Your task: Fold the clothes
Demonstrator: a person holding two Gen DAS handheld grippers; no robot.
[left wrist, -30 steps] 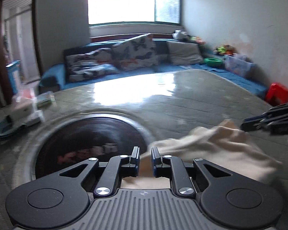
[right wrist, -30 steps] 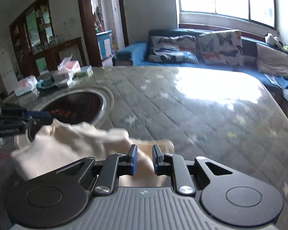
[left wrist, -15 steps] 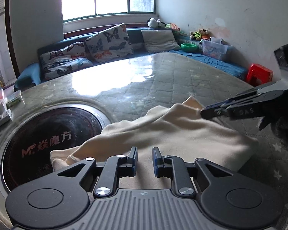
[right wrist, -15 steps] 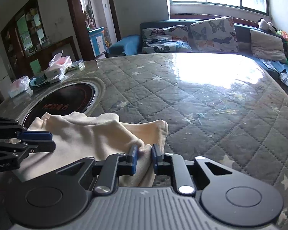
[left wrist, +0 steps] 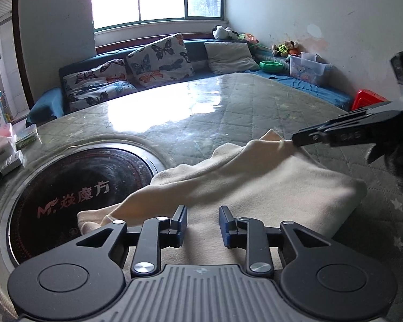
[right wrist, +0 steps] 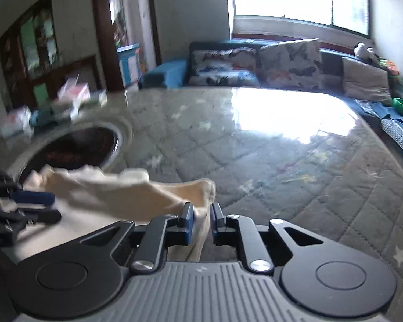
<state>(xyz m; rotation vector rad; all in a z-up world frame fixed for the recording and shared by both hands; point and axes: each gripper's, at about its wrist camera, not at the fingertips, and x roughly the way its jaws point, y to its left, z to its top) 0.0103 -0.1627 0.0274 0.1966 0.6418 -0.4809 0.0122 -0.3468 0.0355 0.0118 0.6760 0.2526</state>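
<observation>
Two grippers: left gripper [left wrist: 202, 225] open above one cream garment [left wrist: 255, 182]; right gripper [right wrist: 202, 221] pinches its corner.

Cream, plain and unpatterned — the garment [left wrist: 255, 187]. Grey-green quilted diamonds dotted with pale stars on the table cover [left wrist: 228, 112]. Black glass ringed in silver with red lettering — the round cooktop [left wrist: 75, 185]. Black fingers tipped with blue pads on the left gripper [left wrist: 202, 226] and right gripper [right wrist: 202, 222]. White cushions [left wrist: 158, 59] printed with orange and black butterflies; blue sofa [left wrist: 48, 104]; red stool [left wrist: 368, 99].
</observation>
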